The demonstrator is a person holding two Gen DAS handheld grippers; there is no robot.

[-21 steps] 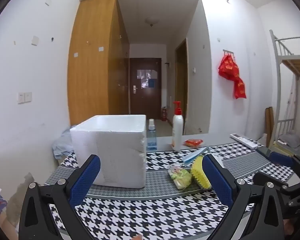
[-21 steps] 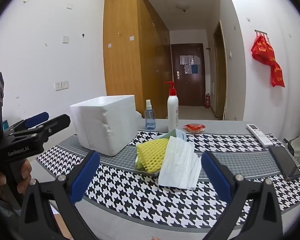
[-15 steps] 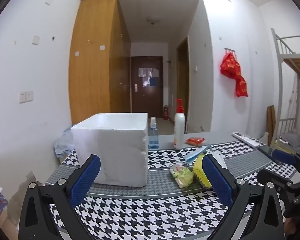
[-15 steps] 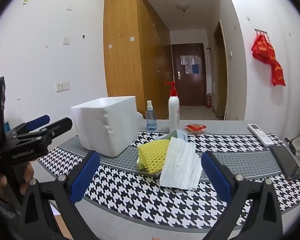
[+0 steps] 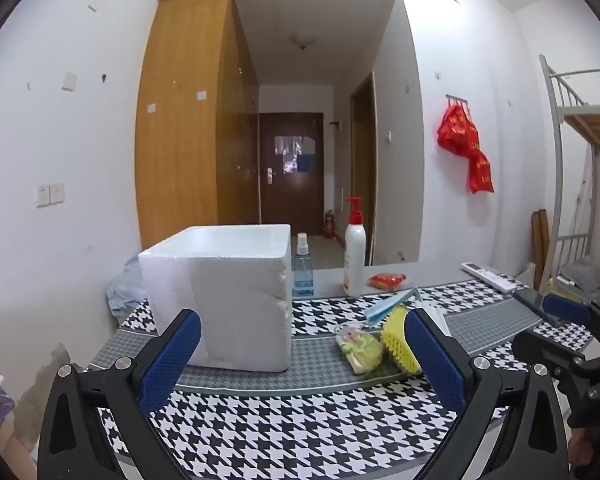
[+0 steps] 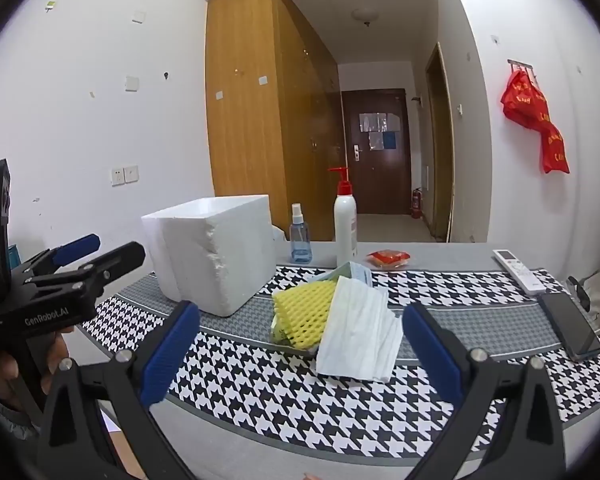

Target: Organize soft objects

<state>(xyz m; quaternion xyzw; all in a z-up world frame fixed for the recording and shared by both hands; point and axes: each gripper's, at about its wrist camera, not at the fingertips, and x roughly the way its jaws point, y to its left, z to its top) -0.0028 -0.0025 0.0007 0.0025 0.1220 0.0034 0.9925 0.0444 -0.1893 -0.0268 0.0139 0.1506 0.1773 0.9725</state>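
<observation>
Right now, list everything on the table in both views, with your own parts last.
White foam box: one, white, table left.
Yellow foam net: one, yellow, table centre, under the tissues' edge.
White tissue stack: one, white, overlapping the net.
Blue spray bottle: one, blue, behind the box.
White pump bottle: one, red-topped, beside the spray bottle.
Red packet: one, far edge.
White remote: one, right.
Dark phone: one, right.
Left tongs: open, empty.
Right tongs: open, empty.

- Yellow foam net (image 6: 302,314): lies flat on the bench, beside the foam box.
- White tissues (image 6: 356,332): stacked, overlapping the net's right edge.
- Green packet (image 5: 358,346): tucked against the net's left.
</observation>
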